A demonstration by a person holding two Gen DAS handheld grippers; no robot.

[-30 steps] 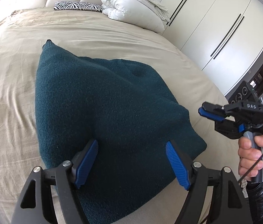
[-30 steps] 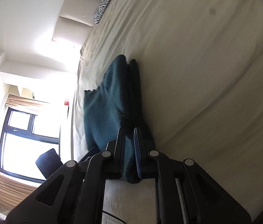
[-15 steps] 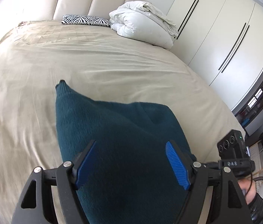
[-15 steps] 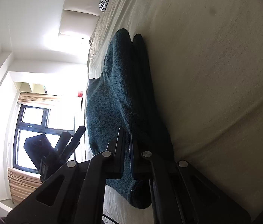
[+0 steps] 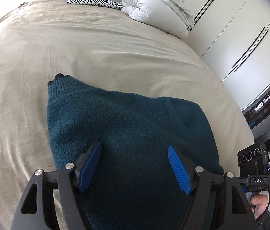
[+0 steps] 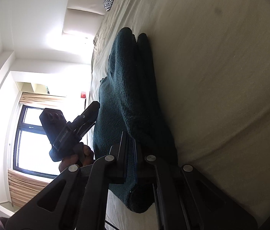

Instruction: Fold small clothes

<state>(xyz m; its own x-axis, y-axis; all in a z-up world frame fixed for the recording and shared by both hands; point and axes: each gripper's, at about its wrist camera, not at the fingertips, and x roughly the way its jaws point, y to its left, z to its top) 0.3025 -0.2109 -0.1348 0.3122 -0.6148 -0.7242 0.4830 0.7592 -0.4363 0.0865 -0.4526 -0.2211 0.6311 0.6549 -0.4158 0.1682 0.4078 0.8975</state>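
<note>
A dark teal knitted sweater (image 5: 131, 134) lies folded over in layers on the bed's beige sheet (image 5: 96, 48), its ribbed cuff (image 5: 58, 80) pointing toward the headboard. The left gripper (image 5: 135, 163) hovers over it with blue-padded fingers (image 5: 90, 163) spread wide, gripping nothing. The right gripper (image 6: 130, 149) is pressed together, pinching the sweater's near edge. A zebra-print pillow (image 5: 94, 1) and white bundled duvet (image 5: 154, 9) lie at the head.

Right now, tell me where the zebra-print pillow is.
Left wrist view: zebra-print pillow lies at the bed's head, against the headboard, left of the white duvet.
</note>
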